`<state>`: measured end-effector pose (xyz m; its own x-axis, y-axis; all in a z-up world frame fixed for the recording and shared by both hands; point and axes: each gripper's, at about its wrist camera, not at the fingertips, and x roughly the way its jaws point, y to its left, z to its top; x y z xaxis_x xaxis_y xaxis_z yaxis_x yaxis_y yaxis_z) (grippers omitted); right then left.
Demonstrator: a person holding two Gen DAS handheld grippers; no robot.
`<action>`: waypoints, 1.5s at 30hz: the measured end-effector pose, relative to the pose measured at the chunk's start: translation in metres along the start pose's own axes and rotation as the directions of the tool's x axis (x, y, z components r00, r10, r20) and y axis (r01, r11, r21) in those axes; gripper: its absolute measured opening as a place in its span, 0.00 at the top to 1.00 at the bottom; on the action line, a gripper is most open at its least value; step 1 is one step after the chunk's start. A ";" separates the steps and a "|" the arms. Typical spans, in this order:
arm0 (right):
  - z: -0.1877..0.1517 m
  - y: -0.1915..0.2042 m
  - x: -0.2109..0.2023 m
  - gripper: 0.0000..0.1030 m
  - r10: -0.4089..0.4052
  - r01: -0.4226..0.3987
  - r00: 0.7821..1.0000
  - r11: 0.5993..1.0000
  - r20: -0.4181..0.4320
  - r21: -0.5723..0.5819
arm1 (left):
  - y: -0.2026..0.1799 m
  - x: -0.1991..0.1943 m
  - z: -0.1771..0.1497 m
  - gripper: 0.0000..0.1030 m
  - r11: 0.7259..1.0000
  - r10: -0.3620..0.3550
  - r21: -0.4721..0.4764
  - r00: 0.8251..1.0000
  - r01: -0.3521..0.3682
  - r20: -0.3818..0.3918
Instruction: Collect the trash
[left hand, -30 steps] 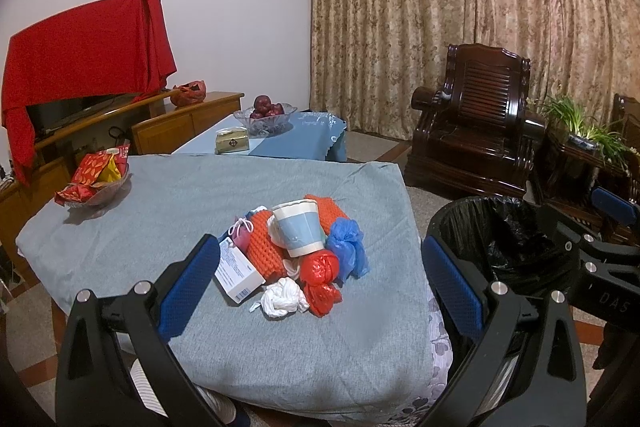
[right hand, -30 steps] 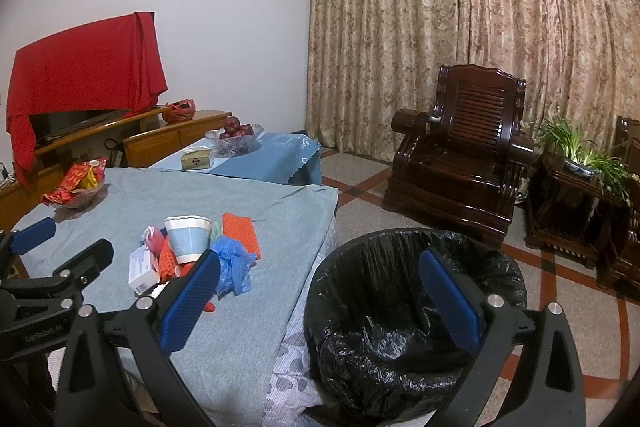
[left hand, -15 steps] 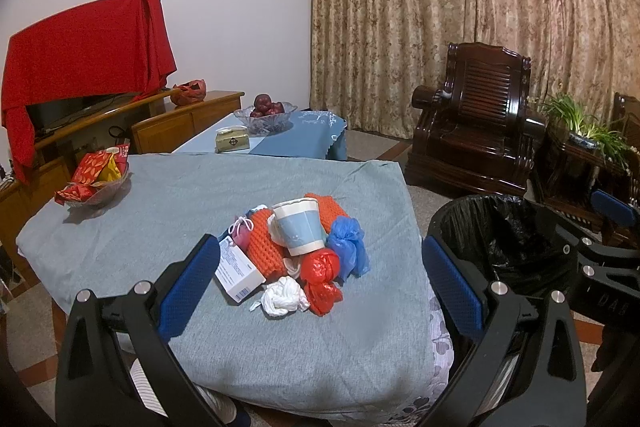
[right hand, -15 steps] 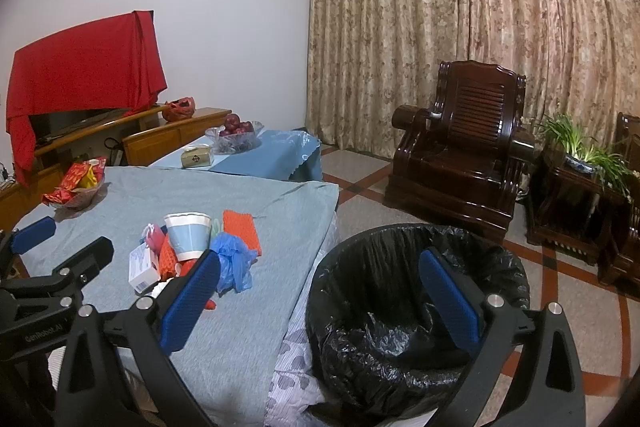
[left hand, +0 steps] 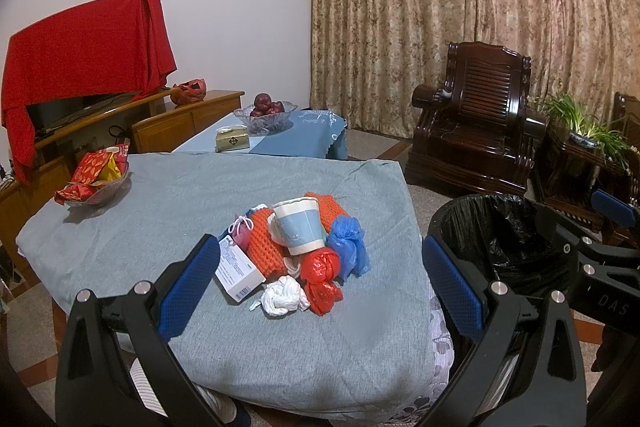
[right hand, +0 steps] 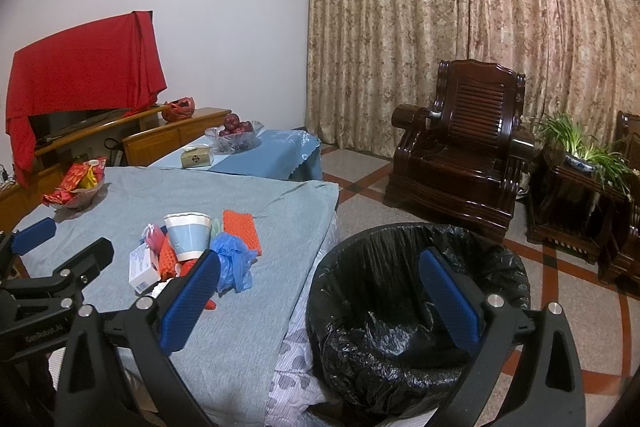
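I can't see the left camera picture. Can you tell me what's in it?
A pile of trash, with a paper cup on top, sits on a grey-covered table. The open left tool is empty; a black-lined bin stands right of the table.

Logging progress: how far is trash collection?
Nothing done yet: the bin shows only its black liner. Both the left tool and right tool are open and hold nothing. Left: the whole pile, including cup, box and the bags, sits on the table.
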<state>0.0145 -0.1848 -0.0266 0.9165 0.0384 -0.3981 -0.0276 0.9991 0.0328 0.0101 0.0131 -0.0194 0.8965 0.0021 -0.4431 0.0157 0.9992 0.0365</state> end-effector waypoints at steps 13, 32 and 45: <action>-0.004 0.002 0.003 0.06 0.000 0.000 1.000 1.000 -0.004 0.003 | 0.000 0.000 0.000 0.05 1.000 0.000 0.000 1.000 0.000 -0.001; 0.000 0.017 0.018 0.06 0.039 -0.039 0.999 0.999 -0.028 -0.007 | 0.015 0.018 -0.019 0.05 0.999 0.016 -0.028 1.000 -0.016 -0.018; -0.004 0.050 0.087 0.06 0.100 -0.105 0.989 0.994 -0.113 -0.041 | 0.073 0.067 -0.025 0.05 0.983 0.181 -0.010 0.981 -0.182 -0.067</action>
<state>0.0909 -0.1310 -0.0636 0.8583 0.1400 -0.4937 -0.1399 0.9895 0.0373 0.0599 0.0872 -0.0688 0.8530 0.1856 -0.4878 -0.1524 0.9825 0.1072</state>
